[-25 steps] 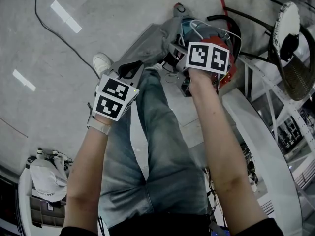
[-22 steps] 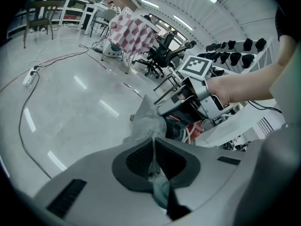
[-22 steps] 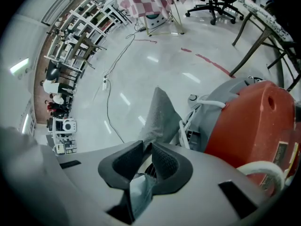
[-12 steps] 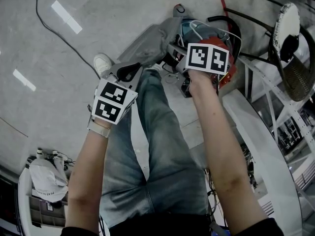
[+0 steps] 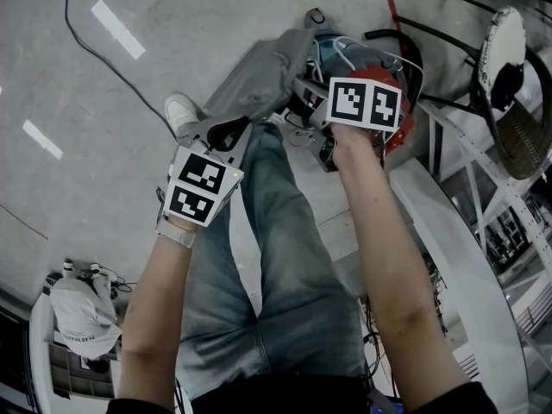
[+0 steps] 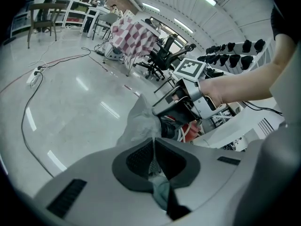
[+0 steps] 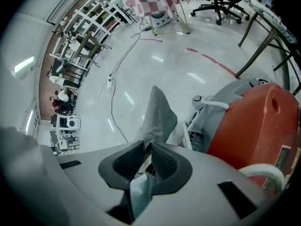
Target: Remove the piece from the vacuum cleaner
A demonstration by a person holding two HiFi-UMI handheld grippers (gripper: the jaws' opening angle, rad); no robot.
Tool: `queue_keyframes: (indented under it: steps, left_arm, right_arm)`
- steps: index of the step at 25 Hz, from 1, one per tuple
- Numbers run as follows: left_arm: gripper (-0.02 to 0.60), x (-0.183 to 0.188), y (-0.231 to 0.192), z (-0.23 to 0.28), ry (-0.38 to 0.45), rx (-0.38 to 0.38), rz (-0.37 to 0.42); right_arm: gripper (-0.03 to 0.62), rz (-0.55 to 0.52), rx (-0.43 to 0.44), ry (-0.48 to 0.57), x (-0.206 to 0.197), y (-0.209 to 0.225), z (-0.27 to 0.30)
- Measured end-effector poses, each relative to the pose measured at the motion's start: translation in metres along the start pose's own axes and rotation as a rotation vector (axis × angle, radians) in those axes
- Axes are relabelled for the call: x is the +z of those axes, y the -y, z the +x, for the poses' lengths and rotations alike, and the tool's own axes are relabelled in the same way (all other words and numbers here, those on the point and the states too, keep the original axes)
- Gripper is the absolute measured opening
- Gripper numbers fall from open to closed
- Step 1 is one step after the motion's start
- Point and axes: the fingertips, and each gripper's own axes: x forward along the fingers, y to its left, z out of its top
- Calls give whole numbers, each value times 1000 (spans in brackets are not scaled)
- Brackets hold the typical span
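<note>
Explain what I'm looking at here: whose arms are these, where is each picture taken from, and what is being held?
There is no robot: a person holds a tool in each hand. The head view looks down from the person's head, past their jeans, to the floor. The other two views come from cameras riding on the tools, looking along the jaws. The left hand-held gripper and the right hand-held gripper are both shut on a grey fabric piece, beside the red and grey vacuum cleaner on the floor.
</note>
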Motion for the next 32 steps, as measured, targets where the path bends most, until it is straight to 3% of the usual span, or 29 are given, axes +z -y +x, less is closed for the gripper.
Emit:
queue_keyframes:
  steps: [18,28,32]
  left_arm:
    - [28,-7,2,-8,22,10,1]
    - [29,-21,2,-1,-59,0,29]
    - [28,-18,4,-2,-51,9,29]
  right_arm:
    - [74,-25,31,-27,-2,-7,4]
    - [64,-45,-38,-64,-2,-13,9]
    - [60,-39,-52,-64,0,-13,7]
